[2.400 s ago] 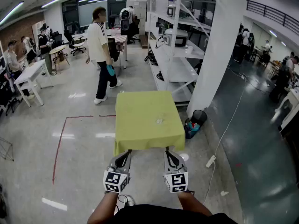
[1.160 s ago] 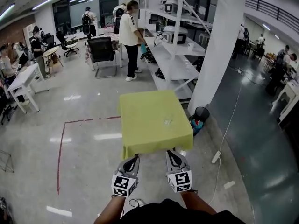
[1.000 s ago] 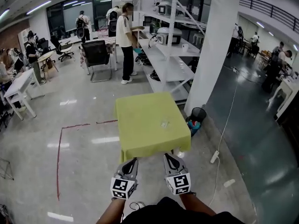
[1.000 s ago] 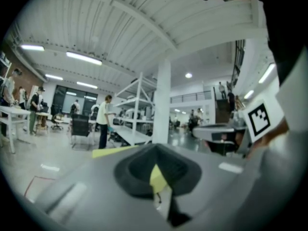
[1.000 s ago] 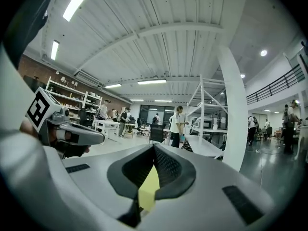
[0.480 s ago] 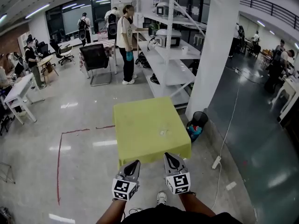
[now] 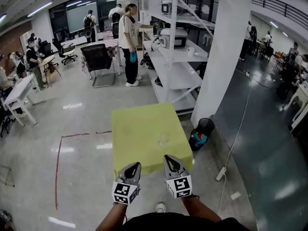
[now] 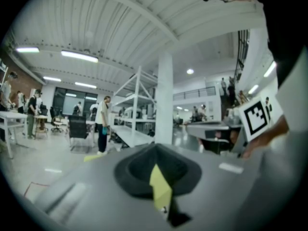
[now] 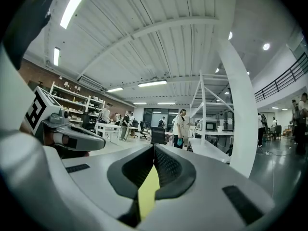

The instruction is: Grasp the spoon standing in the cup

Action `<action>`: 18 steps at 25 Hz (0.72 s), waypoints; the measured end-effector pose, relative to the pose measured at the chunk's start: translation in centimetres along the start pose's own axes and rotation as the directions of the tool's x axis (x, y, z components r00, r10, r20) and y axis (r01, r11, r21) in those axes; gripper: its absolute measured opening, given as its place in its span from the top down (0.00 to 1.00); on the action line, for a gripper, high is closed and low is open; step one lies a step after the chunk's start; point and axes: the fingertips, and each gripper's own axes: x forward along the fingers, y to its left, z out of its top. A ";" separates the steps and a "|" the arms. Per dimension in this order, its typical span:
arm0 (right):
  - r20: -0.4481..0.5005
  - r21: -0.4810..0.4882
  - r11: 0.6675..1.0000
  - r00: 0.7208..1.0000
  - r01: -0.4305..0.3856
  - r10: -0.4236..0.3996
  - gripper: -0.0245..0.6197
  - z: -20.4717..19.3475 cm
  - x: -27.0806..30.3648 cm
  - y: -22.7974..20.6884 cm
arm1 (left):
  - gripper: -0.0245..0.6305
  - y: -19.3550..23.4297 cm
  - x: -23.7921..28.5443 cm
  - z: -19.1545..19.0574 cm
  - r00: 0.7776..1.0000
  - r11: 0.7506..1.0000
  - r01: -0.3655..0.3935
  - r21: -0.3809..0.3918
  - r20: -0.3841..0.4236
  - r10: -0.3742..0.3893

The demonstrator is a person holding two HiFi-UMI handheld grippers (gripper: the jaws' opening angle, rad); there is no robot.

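Spoon [image 7: 163, 136]: one, in the one clear cup [image 7: 162, 141]. Both are very small in the head view, and the spoon is hard to tell from the cup's glass. The cup stands on the counter [image 7: 137, 129], right of centre and toward the near edge. One counter, under a yellow-green cloth; nothing else can be made out on it.

Grippers: two, held side by side at the counter's near edge, well short of the cup. Left gripper [image 7: 135, 164]: jaws together in its own view [image 8: 155, 146], nothing between them, only a sliver of yellow cloth showing through the gap behind the tips. Right gripper [image 7: 166, 157]: jaws likewise closed [image 9: 154, 147], empty, with the same yellow sliver. The right gripper's tip is the nearer to the cup. Two marker cubes, one on each gripper [image 7: 125, 192] [image 7: 179, 186].

Around: one white shelf rack [image 7: 178, 73] beyond the counter, one white pillar [image 7: 219, 52] to its right, one black bin [image 7: 204, 125] at the pillar's foot. One person [image 7: 129, 42] stands at the rack; one black chair [image 7: 98, 61] is beside that person. Red tape line [image 7: 58, 167] on the floor left of the counter.
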 end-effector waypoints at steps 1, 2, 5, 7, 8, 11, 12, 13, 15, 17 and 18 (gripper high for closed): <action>0.000 0.001 1.000 1.000 -0.005 0.005 0.95 -0.1 0.2 -0.6 | 0.95 -0.1 0.6 0.2 1.000 1.000 -0.005 0.001 0.001 0.005; 0.000 0.002 1.000 1.000 -0.011 0.011 0.95 -0.1 0.4 -1.2 | 0.95 -0.2 1.2 0.4 1.000 1.000 -0.011 0.000 0.003 0.011; 0.000 -0.001 0.999 0.999 -0.034 0.034 0.95 -0.4 0.9 -2.4 | 0.95 0.0 2.4 1.1 0.999 0.999 -0.037 -0.004 0.012 0.037; -0.001 -0.002 0.999 0.999 -0.042 0.042 0.95 -0.5 1.3 -3.1 | 0.95 0.2 3.2 1.5 0.999 0.999 -0.051 -0.007 0.015 0.051; 0.000 -0.002 0.999 0.999 -0.043 0.043 0.95 -0.5 1.5 -3.4 | 0.95 0.3 3.5 1.6 0.998 0.998 -0.056 -0.007 0.016 0.056; 0.004 -0.002 0.999 0.999 -0.051 0.051 0.95 -0.5 2.3 -3.9 | 0.95 0.8 4.1 1.7 0.997 0.998 -0.068 -0.007 0.019 0.068; 0.003 -0.004 0.999 0.999 -0.054 0.054 0.95 -0.5 2.8 -4.1 | 0.95 1.2 4.5 1.6 0.997 0.997 -0.072 -0.011 0.021 0.073; 0.001 -0.007 0.998 0.998 -0.057 0.057 0.95 -0.6 3.4 -4.3 | 0.95 1.7 5.0 1.6 0.997 0.997 -0.076 -0.017 0.023 0.076; -0.005 -0.015 0.998 0.998 -0.061 0.061 0.95 -0.9 4.7 -4.6 | 0.95 2.6 6.0 1.4 0.997 0.997 -0.077 -0.028 0.023 0.078; -0.022 -0.025 0.998 0.998 -0.064 0.063 0.95 -1.5 6.0 -5.0 | 0.95 3.4 7.0 1.2 0.997 0.997 -0.073 -0.037 0.023 0.074; -0.036 -0.029 0.997 0.997 -0.065 0.064 0.95 -2.0 6.6 -5.1 | 0.95 3.8 7.5 1.2 0.997 0.997 -0.070 -0.040 0.024 0.071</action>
